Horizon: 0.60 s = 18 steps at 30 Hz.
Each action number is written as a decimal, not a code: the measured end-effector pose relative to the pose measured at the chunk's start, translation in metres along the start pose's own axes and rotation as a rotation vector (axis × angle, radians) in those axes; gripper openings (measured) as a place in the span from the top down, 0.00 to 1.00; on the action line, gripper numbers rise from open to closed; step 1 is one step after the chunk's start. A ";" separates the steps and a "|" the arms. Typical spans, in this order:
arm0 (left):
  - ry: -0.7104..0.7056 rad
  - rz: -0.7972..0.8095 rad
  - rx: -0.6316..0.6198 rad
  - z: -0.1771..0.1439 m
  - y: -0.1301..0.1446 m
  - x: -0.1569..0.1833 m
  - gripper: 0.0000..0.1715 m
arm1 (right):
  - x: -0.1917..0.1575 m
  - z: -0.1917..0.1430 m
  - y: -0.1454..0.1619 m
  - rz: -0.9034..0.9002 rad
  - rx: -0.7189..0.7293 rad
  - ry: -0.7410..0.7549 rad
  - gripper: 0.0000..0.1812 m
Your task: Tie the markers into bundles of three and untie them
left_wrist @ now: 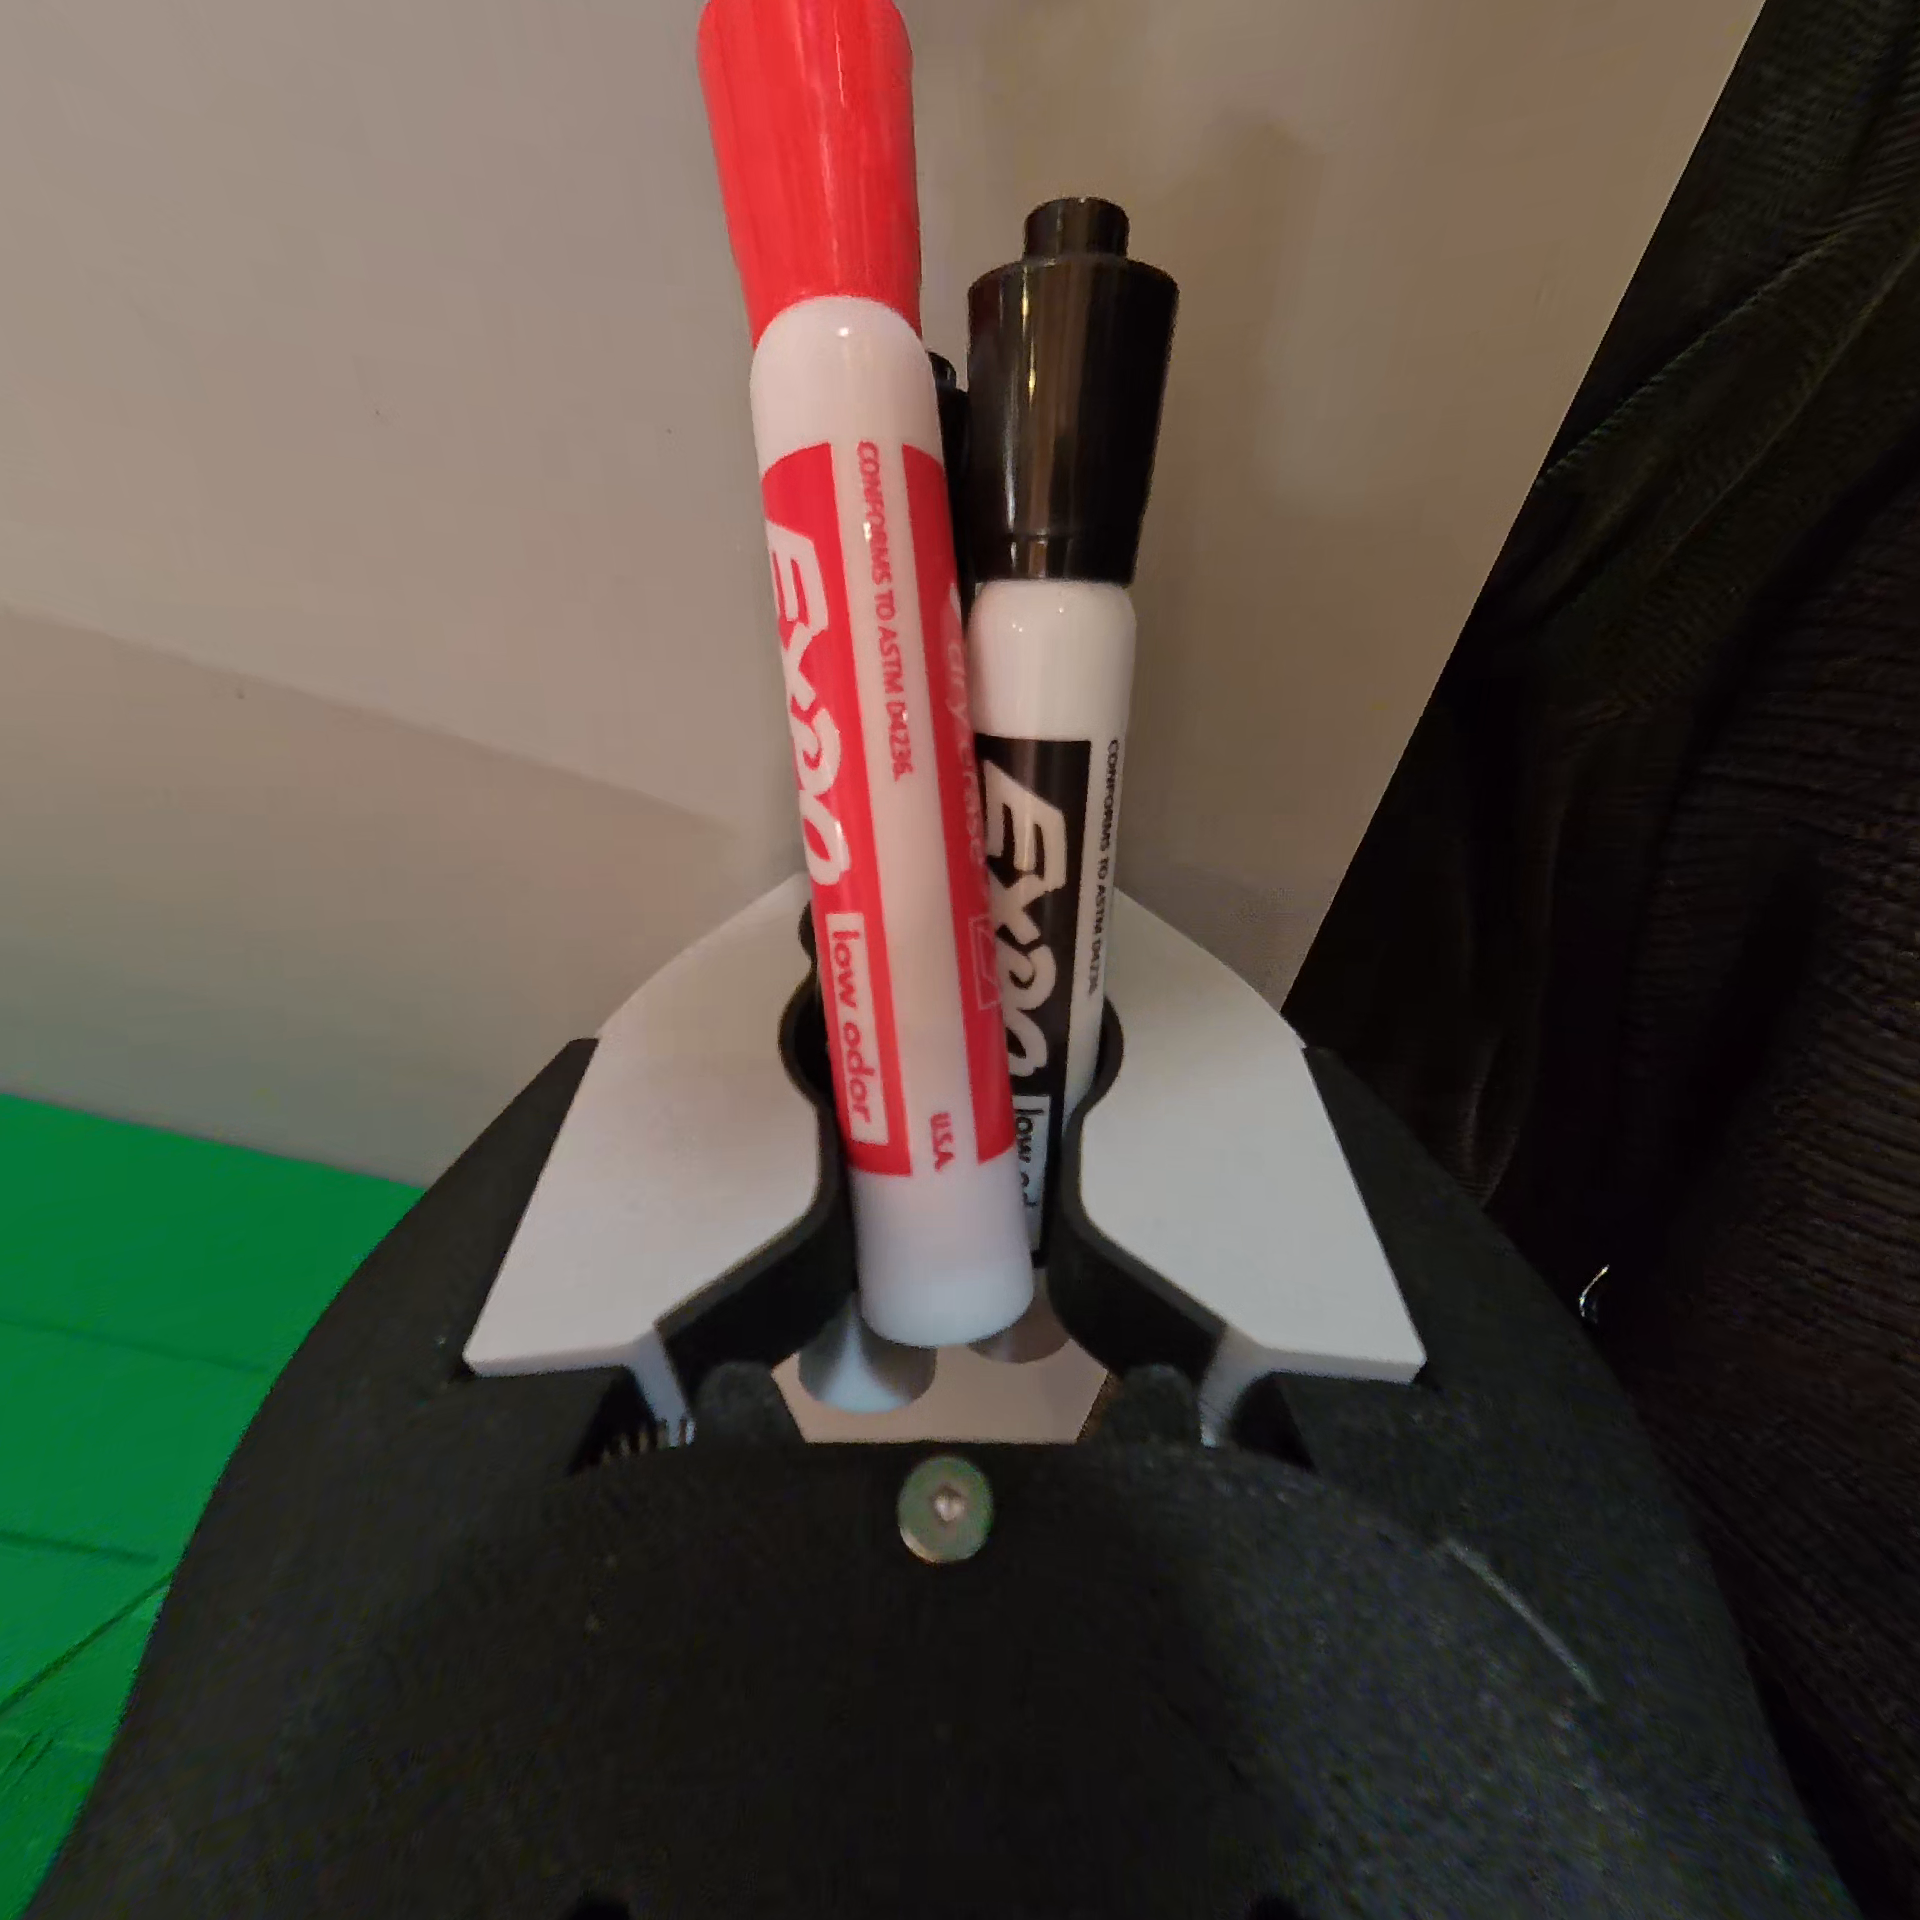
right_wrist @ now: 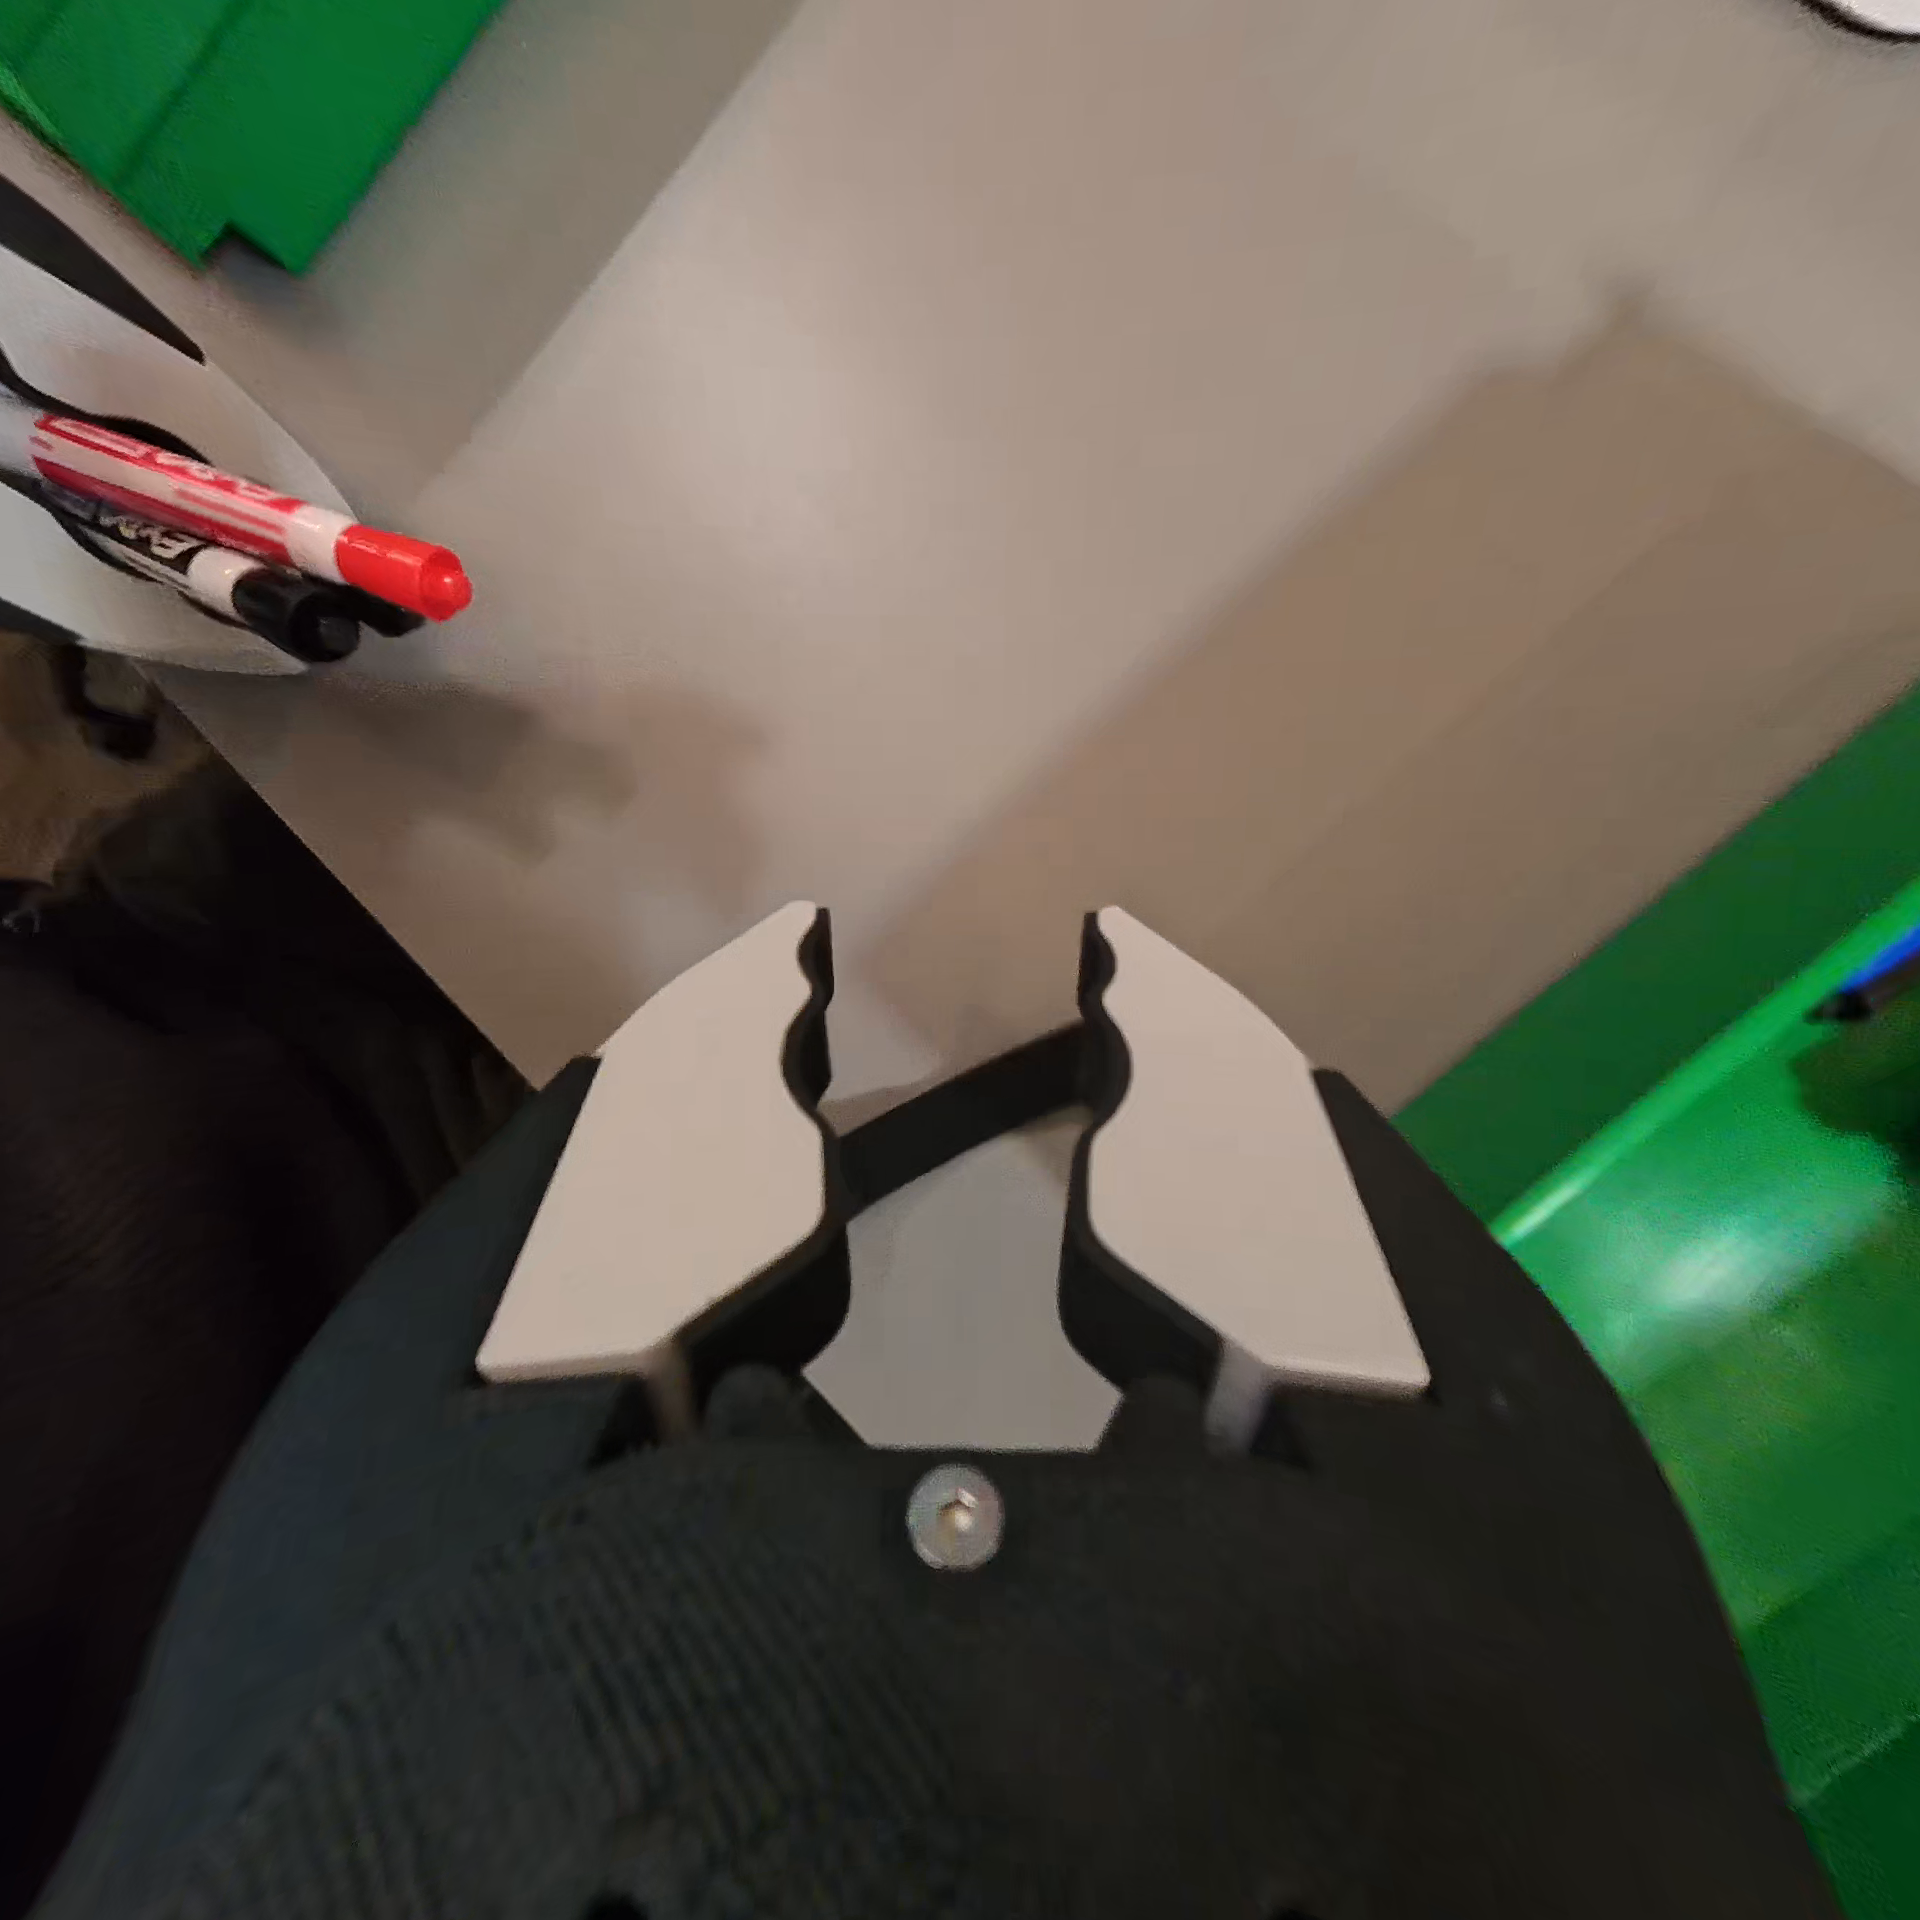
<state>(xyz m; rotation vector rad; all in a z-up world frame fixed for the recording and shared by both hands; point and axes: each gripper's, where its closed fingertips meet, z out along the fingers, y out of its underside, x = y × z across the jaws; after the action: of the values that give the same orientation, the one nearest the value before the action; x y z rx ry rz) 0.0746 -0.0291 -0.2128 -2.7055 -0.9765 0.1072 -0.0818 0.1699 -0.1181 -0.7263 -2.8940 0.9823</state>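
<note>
My left gripper (left_wrist: 958, 914) is shut on a bundle of whiteboard markers that stick out forward between its white fingers. A red-capped marker (left_wrist: 862, 727) lies on the left and a black-capped marker (left_wrist: 1055, 675) on the right. A third dark pen (left_wrist: 951, 416) peeks out between them. The same bundle shows at the left edge of the right wrist view, with the red marker (right_wrist: 260, 520) above the black one (right_wrist: 265, 601). My right gripper (right_wrist: 956, 925) is open and empty above the beige tabletop (right_wrist: 1039, 416), apart from the markers.
Green surfaces lie at the left (left_wrist: 156, 1299), at the top left (right_wrist: 208, 125) and at the right (right_wrist: 1714, 1299). Dark fabric fills the right side (left_wrist: 1662, 831) and the lower left (right_wrist: 156, 1143). A small blue item (right_wrist: 1881, 977) lies on the right green surface. One gripper's finger ends stand about 25 cm off the other's.
</note>
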 end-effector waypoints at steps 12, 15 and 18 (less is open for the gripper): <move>0.002 0.010 -0.007 0.000 0.000 0.000 0.73 | 0.002 -0.026 0.102 0.297 0.235 0.176 0.76; 0.003 0.016 -0.013 0.000 -0.001 0.000 0.73 | -0.001 -0.013 0.108 0.404 0.209 0.092 0.75; 0.003 0.014 -0.014 0.000 -0.001 0.000 0.73 | -0.005 0.000 0.114 0.414 0.167 0.070 0.84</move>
<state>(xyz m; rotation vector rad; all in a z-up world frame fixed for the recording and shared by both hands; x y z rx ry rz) 0.0738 -0.0280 -0.2128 -2.7249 -0.9604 0.0991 -0.0293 0.2470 -0.1831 -1.3469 -2.6121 1.1814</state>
